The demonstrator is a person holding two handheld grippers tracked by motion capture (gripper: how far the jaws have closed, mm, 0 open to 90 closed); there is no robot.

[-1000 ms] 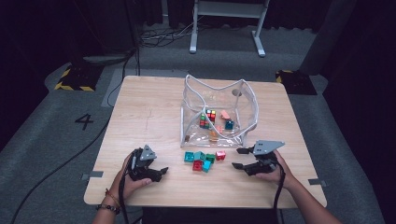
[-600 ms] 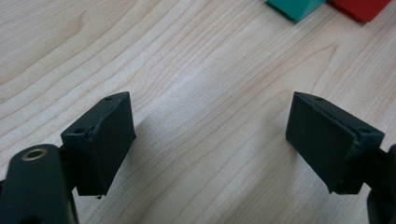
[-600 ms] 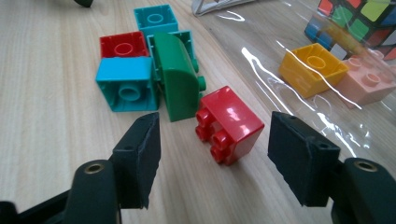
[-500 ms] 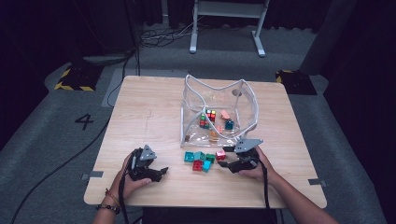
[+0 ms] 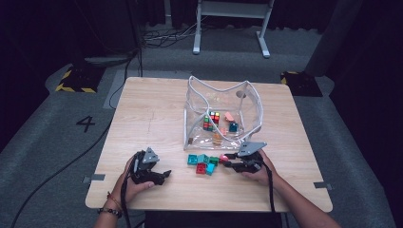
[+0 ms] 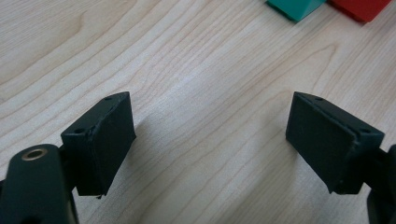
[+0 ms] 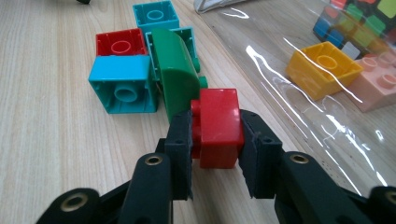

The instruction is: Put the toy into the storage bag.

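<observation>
My right gripper [image 7: 215,140] is shut on a small red brick [image 7: 217,126] that sits on the table at the right end of a loose pile; its jaws have just been closing on it. In the high view the right gripper [image 5: 227,163] lies low by the red brick [image 5: 223,158], just in front of the clear bag. The pile [image 5: 202,164] holds teal, red and green bricks; a green curved brick [image 7: 175,74] touches the held one. My left gripper [image 6: 210,135] rests open on bare wood, with nothing between its pads; from above, the left gripper [image 5: 161,175] points right toward the pile.
A clear plastic bag [image 5: 252,102] stands open behind the pile, holding a colour cube [image 5: 211,121], a yellow brick [image 7: 322,67] and a pink brick [image 7: 378,84]. The table's front edge [image 5: 209,207] runs just below both hands.
My right gripper moved left and down to the pile, then closed on the red brick. The left gripper stayed where it was.
</observation>
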